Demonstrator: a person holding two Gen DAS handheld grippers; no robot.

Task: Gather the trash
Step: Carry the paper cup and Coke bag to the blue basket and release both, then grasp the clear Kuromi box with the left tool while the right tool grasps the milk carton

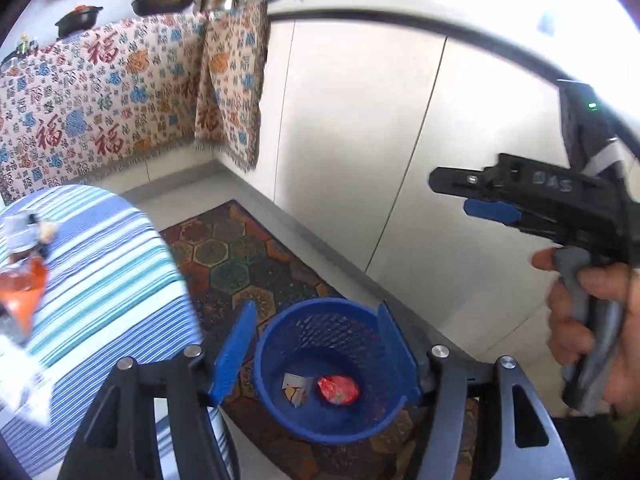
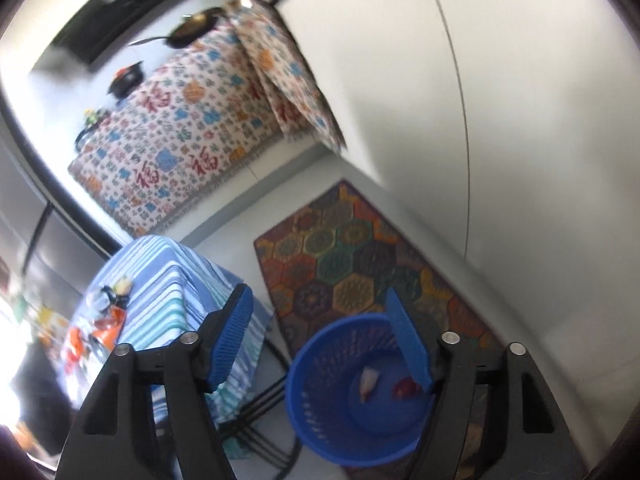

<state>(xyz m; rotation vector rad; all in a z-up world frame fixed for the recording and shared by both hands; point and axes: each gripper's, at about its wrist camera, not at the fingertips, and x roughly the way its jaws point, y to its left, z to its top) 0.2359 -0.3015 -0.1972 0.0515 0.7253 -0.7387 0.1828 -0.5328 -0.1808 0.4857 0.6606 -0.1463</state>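
Below, the left gripper (image 1: 316, 352) is held with its jaws spread and empty over a blue basket (image 1: 280, 412), where a red wrapper (image 1: 338, 389) and a white scrap (image 1: 297, 389) lie on the bottom, apparently dropped in as trash. The right gripper (image 2: 320, 344) is likewise kept wide and empty above the rim. Beyond, more litter (image 2: 100, 320) is seen on the striped table (image 2: 168, 280), probably awaiting collection; farther off, a patterned rug (image 2: 360, 256) is laid along white cabinets (image 1: 360, 120).
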